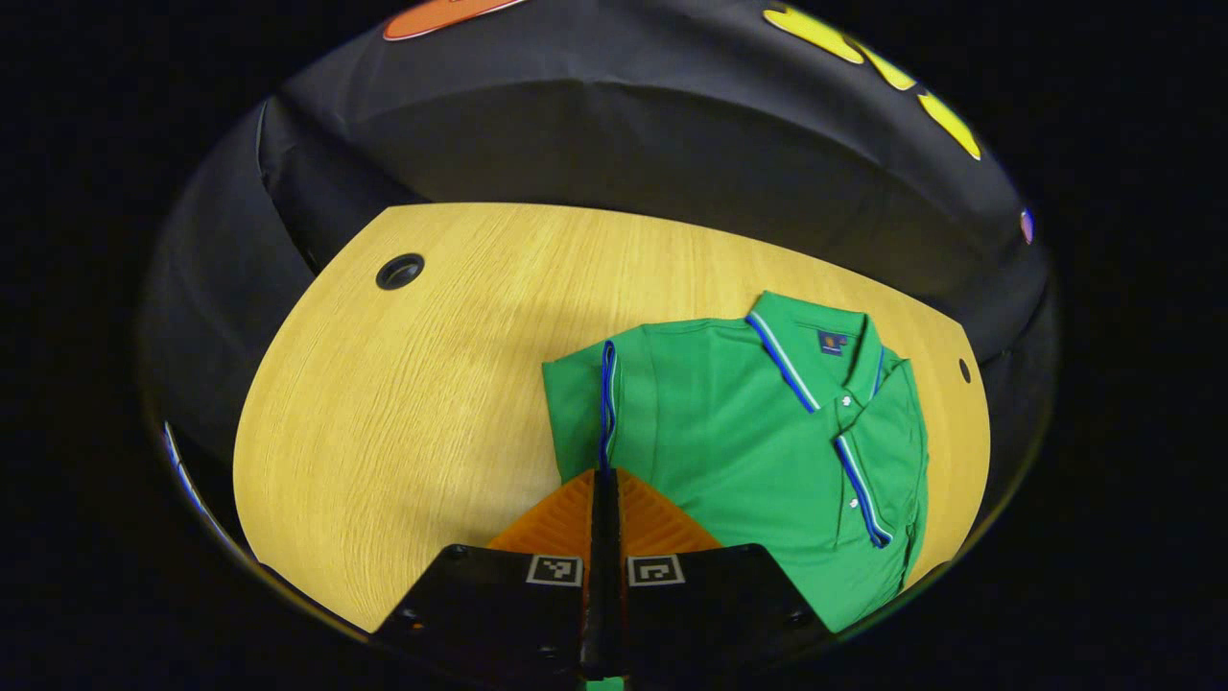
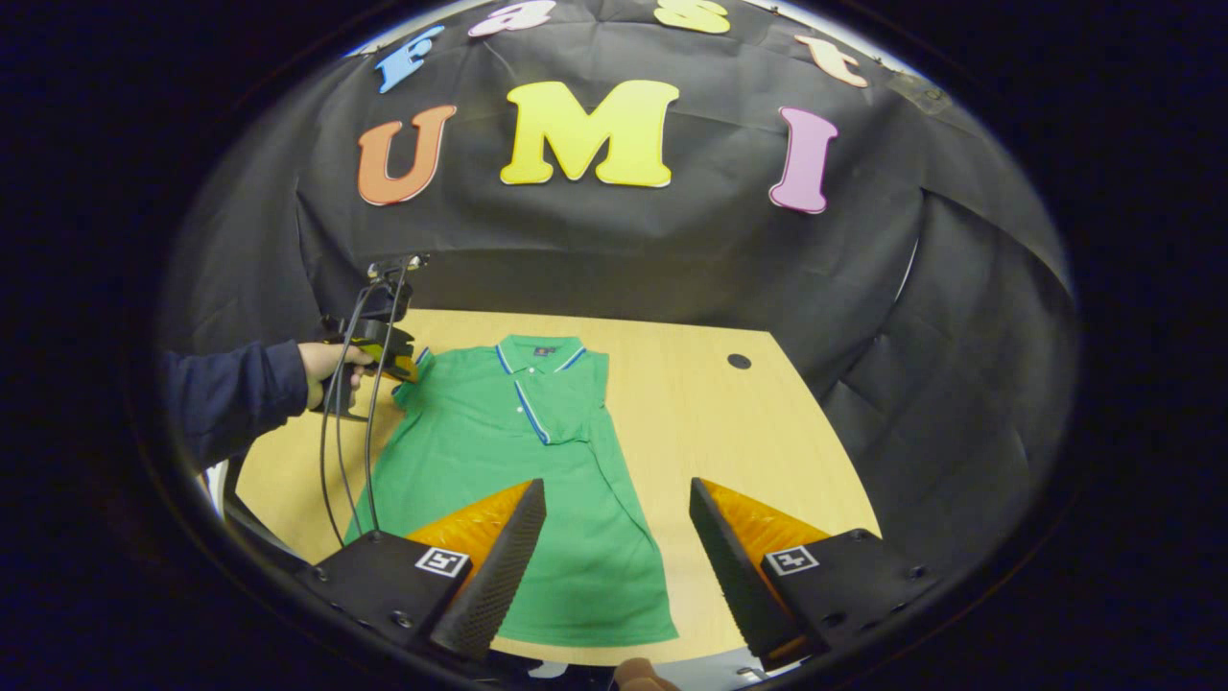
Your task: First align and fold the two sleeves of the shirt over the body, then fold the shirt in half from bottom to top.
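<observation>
Right hand-held gripper (image 2: 614, 561): jaws wide apart, holding nothing, hovering over the hem end of the shirt (image 2: 537, 480). The hem sits just below and between its fingers, so the bottom edge is the nearest part to this hand.

Shirt lies flat on the table (image 2: 729, 441), long axis running straight away from the right hand-held gripper: hem near, collar (image 2: 542, 350) far, toward the booth wall. One sleeve looks already folded in over the chest on the button side.

Farther out, the left hand-held gripper (image 2: 398, 369), held by a hand (image 2: 326, 372) in a dark sleeve, is at the other sleeve (image 1: 606, 403) near the shoulder. In the left gripper view its fingers are pressed together with no gap. Their tips (image 1: 604, 480) sit right at the striped cuff edge, so it looks clenched on that cuff; I can't confirm how much cloth is actually pinched.

Key relation: from the left hand-held gripper the body of the shirt lies to the right in its own view, placket (image 1: 859, 480) running diagonally. My read: the sleeve fold goes across the long axis, toward the placket. The left hand is nearer for that; the right is set up for the later hem-to-collar fold along the axis.
</observation>
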Motion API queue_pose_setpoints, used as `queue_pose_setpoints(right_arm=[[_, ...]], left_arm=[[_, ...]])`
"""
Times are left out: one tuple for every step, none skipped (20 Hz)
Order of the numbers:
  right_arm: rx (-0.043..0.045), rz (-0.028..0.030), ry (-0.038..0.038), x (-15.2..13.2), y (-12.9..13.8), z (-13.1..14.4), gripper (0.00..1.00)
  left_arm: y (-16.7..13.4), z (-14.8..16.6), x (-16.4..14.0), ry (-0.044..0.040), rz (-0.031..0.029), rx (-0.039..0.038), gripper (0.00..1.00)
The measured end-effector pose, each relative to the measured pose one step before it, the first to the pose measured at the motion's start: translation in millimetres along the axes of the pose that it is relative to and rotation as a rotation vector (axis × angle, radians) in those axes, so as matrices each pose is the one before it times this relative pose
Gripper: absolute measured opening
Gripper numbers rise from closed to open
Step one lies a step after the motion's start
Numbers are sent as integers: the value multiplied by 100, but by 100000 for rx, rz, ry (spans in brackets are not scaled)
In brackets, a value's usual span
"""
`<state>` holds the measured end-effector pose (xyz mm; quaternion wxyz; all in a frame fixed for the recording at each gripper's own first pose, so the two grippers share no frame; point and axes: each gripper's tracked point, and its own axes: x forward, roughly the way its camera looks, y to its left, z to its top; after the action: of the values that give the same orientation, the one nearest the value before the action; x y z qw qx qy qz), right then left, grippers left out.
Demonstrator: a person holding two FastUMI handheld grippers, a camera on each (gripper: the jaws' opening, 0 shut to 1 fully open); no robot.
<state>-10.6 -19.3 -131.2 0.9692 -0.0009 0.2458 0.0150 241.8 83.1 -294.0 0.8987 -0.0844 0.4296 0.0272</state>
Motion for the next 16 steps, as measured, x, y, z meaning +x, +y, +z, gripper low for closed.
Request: queue_pose_setpoints(right_arm=[[847, -87, 210, 218, -55, 23, 95], [999, 227, 537, 111, 2, -144, 95], [975, 159, 399, 102, 8, 10, 94], [617, -74, 300, 87, -183, -63, 94], [606, -295, 94, 17, -102, 36, 94], [727, -303, -9, 60, -202, 10, 94], [774, -239, 304, 12, -203, -92, 94], [679, -446, 524, -84, -235, -290, 96], [364, -503, 540, -3, -230, -194, 94], [169, -771, 431, 32, -192, -211, 94], [202, -388, 372, 42, -115, -123, 95], [391, -314, 515, 69, -95, -253, 94], [129, -474, 693, 7, -230, -276, 94], [62, -482, 486, -129, -338, -482, 94], [151, -278, 402, -79, -245, -163, 96], [251, -117, 196, -114, -40, -83, 95]], left_arm=[[-742, 290, -299, -1058, -504, 2206, 3], [-754, 276, -365, -1020, -654, 2366, 3], [-780, 344, -316, -562, -622, 1879, 3], [-1124, 129, -200, -534, -1534, 1256, 3], [-1138, 56, -149, -44, -1674, 1263, 3], [-963, 28, -165, -13, -876, 1972, 3], [-1010, 60, -60, 142, -909, 2102, 3], [-1022, -296, -77, 491, -834, 1984, 4], [-1033, -322, 55, 776, -698, 1697, 4], [-896, -114, 70, 570, -448, 1387, 3], [-879, -72, 60, 643, -484, 1434, 3], [-795, 15, 71, 489, -288, 1521, 3], [-750, 128, 71, 362, -429, 1666, 4], [-605, 257, 126, 116, 167, 1973, 4], [-384, 222, 181, 549, 528, 1762, 4], [-307, 232, 291, 868, 530, 1882, 4]])
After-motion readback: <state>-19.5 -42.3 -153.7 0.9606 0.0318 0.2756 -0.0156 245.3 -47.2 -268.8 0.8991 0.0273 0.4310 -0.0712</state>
